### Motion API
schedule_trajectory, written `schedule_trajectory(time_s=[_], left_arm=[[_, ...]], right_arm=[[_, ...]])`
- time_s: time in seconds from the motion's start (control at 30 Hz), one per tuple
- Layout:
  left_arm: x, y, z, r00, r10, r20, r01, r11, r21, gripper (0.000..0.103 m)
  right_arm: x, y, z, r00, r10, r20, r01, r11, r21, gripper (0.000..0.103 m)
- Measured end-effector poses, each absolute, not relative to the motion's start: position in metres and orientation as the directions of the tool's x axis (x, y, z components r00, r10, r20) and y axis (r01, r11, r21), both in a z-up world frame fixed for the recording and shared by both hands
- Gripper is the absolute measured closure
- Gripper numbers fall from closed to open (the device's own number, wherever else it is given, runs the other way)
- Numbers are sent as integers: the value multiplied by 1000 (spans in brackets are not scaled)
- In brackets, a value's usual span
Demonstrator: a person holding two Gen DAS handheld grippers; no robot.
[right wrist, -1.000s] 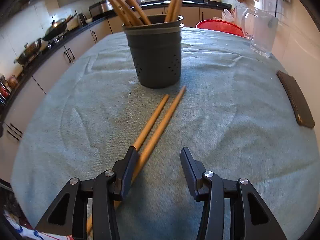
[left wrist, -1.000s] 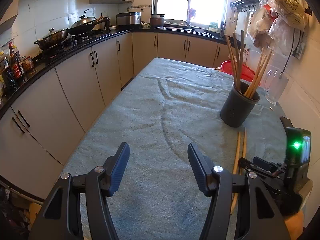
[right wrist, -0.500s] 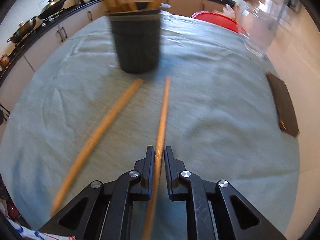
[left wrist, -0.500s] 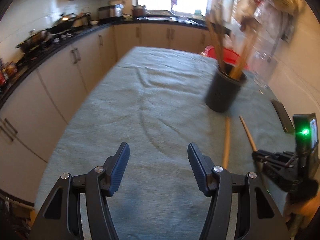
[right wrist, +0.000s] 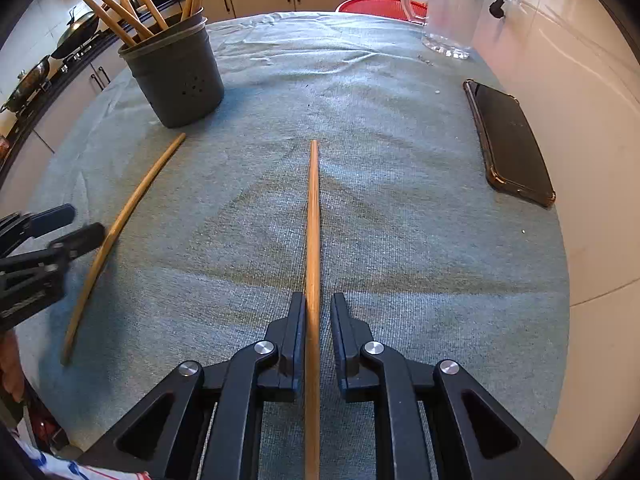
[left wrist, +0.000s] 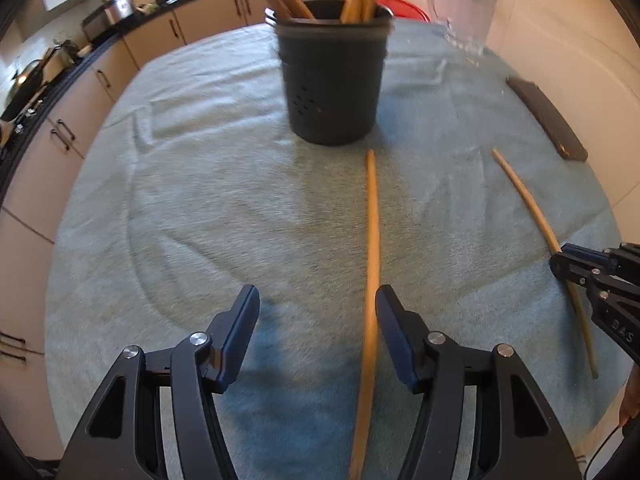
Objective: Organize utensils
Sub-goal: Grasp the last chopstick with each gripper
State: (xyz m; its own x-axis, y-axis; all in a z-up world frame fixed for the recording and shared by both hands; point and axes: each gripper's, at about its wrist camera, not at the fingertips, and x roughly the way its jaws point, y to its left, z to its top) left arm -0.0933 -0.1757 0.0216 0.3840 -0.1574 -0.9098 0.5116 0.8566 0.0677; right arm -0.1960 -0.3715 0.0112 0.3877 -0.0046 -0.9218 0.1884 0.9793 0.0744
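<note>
Chopsticks of long light wood are the matter here: one slim wooden chopstick (right wrist: 313,220) runs straight out between the fingers of the right gripper (right wrist: 316,300), whose jaws are opening, the stick against the left pad with a thin gap showing at the right pad. The left gripper (left wrist: 316,296) points down with its jaws well apart and clamped on nothing; a second wooden chopstick (left wrist: 373,240) lies on the cloth between them, just beside the right finger. Both sticks rest on the grey-green towel-covered bench (right wrist: 400,240), well apart from each other, their far tips toward the dark grey round perforated utensil holder (left wrist: 332,80), which stands upright with more wooden chopsticks leaning in it. Farther right a black phone in a clear case (right wrist: 508,140) lies flat near the wall, and beyond it stand a clear glass jug (right wrist: 448,12) and a red plastic basket (right wrist: 376,2).
</note>
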Motion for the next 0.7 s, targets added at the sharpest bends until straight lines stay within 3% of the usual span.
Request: schedule_trajectory(time_s=[0.1,0.13,0.23,0.27,0.43,0.7], left_arm=[[-90,-184,14,369,-120,-922,528,843,101,47],[-89,-187,15,370,-123,-921,535,839,103,54],[-86,-191,16,325,-135,-936,557,827,74,88],[-85,-192,16,317,-132,-939,556,828,71,90],[-76,-195,18,286,-101,-953,563,823,82,91],[-45,-193,22,190,-120,-974,537,844,0,90]], right_arm=[[-190,-370,11,374,9,-927,174,982,79,86],[-187,-370,12,368,10,-930,167,983,76,86],[-180,-369,12,340,-1,-940,151,987,53,86],[-178,-370,12,329,-7,-944,145,988,44,86],[-163,-373,11,274,3,-962,124,992,39,86],[-132,-380,10,183,-8,-983,115,993,13,86]])
